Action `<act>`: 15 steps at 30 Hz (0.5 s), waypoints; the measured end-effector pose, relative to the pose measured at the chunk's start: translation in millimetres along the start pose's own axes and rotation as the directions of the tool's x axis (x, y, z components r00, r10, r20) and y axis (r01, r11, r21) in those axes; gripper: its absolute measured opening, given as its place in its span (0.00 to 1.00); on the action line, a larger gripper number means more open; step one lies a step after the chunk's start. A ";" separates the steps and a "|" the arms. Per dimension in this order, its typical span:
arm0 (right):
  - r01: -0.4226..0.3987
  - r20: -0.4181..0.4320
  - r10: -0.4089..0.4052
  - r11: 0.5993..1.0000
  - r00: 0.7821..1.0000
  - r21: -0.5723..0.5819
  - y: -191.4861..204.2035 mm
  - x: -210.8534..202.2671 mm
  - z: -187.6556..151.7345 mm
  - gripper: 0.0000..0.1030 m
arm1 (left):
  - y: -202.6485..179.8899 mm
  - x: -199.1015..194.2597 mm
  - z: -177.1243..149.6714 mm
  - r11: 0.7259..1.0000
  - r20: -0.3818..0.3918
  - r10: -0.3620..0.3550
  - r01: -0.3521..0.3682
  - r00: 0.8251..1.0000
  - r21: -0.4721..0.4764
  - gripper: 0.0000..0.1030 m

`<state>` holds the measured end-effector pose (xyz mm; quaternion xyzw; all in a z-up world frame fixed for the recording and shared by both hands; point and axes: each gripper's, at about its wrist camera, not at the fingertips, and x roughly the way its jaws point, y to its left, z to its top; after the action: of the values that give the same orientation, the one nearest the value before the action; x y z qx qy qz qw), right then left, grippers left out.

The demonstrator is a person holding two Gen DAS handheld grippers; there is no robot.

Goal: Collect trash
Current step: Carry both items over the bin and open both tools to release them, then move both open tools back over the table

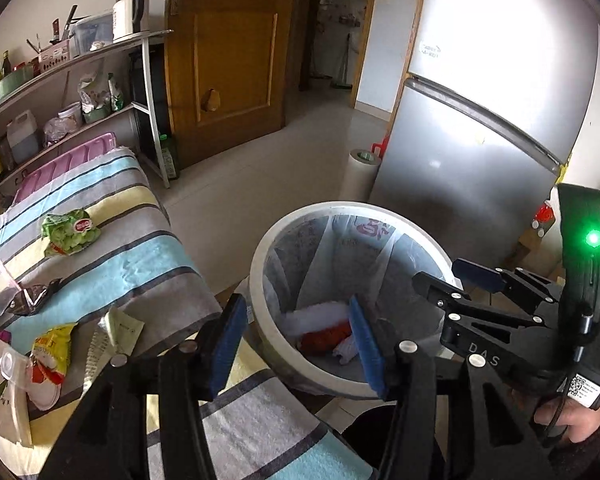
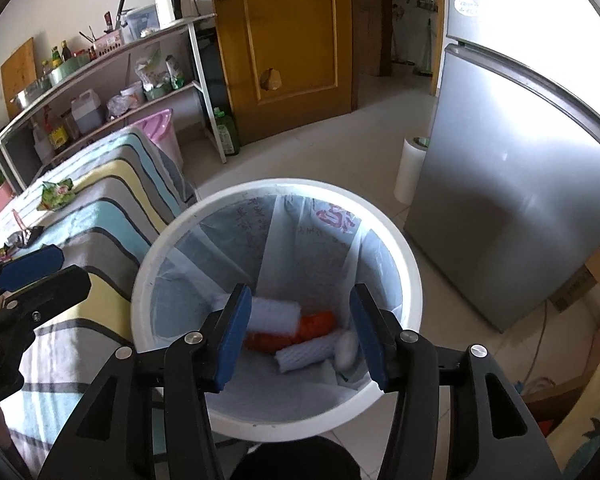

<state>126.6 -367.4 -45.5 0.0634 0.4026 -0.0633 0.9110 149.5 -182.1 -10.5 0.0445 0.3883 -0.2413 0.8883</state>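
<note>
Overhead, both hand-held grippers, left hand-held gripper (image 1: 296,344) and right hand-held gripper (image 2: 298,338), wide-jawed above the trash bin (image 2: 410,276).

Bin (image 2: 408,280) right of table (image 2: 100,240)

Both claws are black skeletal linkages with silver screw heads and blue pads (image 1: 228,344). The right claw (image 1: 466,276) bears white "DAS" lettering, a green light, a QR label; a bare-skinned hand (image 1: 572,416) grips it.

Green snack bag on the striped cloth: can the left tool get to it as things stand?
Probably yes. The left tool is open and empty over the trash bin; the green snack bag lies exposed on the striped cloth, nothing on or around it.
</note>
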 end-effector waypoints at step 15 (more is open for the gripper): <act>-0.075 0.109 0.076 0.997 0.991 -0.014 39.7 -47.4 3.0 0.51 | 37.4 -59.0 -10.7 0.996 0.103 0.061 -0.055 0.993 -0.067 0.62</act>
<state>103.7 -325.7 -5.8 0.0706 0.3496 -0.0304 0.9337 125.3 -123.1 19.9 0.0143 0.3472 -0.2047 0.9151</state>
